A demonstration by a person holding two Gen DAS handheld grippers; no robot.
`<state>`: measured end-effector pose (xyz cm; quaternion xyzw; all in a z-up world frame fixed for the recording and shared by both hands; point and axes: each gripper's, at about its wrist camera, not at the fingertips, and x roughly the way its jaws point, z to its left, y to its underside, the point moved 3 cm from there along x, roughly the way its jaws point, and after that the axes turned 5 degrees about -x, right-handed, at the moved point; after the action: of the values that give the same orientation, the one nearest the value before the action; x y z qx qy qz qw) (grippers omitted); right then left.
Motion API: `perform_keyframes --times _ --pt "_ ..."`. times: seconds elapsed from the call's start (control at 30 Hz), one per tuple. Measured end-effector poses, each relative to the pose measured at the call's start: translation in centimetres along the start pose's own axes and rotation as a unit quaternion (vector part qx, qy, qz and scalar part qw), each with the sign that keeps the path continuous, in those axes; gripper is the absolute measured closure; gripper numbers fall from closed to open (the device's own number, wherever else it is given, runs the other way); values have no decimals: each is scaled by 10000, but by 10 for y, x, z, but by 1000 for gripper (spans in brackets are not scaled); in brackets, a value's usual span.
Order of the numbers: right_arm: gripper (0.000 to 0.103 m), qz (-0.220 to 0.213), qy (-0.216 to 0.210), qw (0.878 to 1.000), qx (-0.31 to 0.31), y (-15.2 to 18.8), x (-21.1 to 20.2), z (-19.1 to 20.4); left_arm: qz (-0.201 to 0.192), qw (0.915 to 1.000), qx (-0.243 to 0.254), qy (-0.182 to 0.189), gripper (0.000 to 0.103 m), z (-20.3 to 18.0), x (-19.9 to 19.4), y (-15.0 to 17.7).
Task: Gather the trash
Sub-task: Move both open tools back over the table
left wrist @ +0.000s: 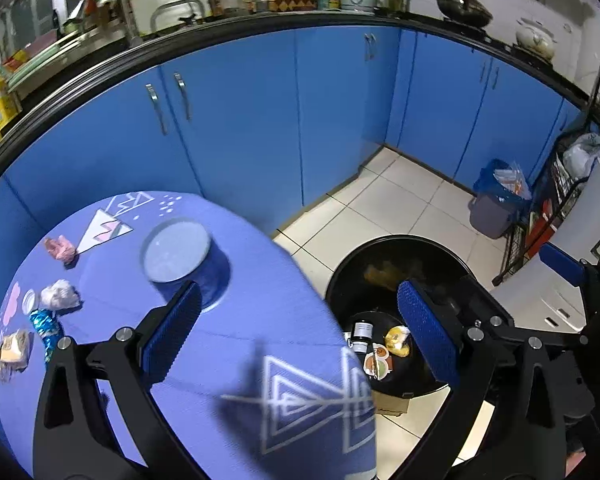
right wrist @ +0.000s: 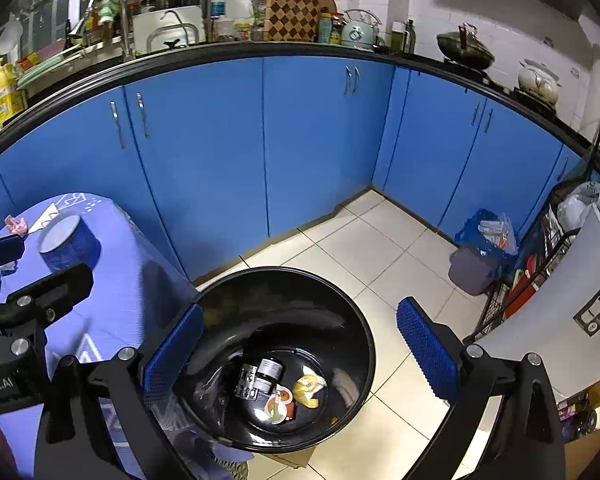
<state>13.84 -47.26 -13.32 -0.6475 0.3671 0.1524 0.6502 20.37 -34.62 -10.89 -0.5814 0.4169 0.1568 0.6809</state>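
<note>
My left gripper (left wrist: 300,320) is open and holds nothing, hanging over the right edge of the blue-clothed table (left wrist: 236,344) and the black bin (left wrist: 400,238) on the floor beside it. On the table's left side lie a pink paper wad (left wrist: 62,249), a white paper wad (left wrist: 59,295), a shiny blue wrapper (left wrist: 46,330) and a tan packet (left wrist: 12,350). My right gripper (right wrist: 300,344) is open and empty above the black bin (right wrist: 284,270). Inside the bin lie a small jar (right wrist: 270,370), a yellow wrapper (right wrist: 308,388) and other scraps.
A round blue tin (left wrist: 178,250) stands mid-table. Blue cabinets (left wrist: 260,120) run behind the table and the bin. A grey bin with a blue bag (left wrist: 496,204) stands near a black wire rack (left wrist: 540,216) at the right. Cardboard (left wrist: 392,404) lies under the black bin.
</note>
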Motion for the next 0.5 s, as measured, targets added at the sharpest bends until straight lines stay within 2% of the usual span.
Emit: perform_keyframes --times 0.5 --pt "8 -315 -324 9971 -614 -16 -56 83 -334 9975 -475 -414 6 91 -70 23"
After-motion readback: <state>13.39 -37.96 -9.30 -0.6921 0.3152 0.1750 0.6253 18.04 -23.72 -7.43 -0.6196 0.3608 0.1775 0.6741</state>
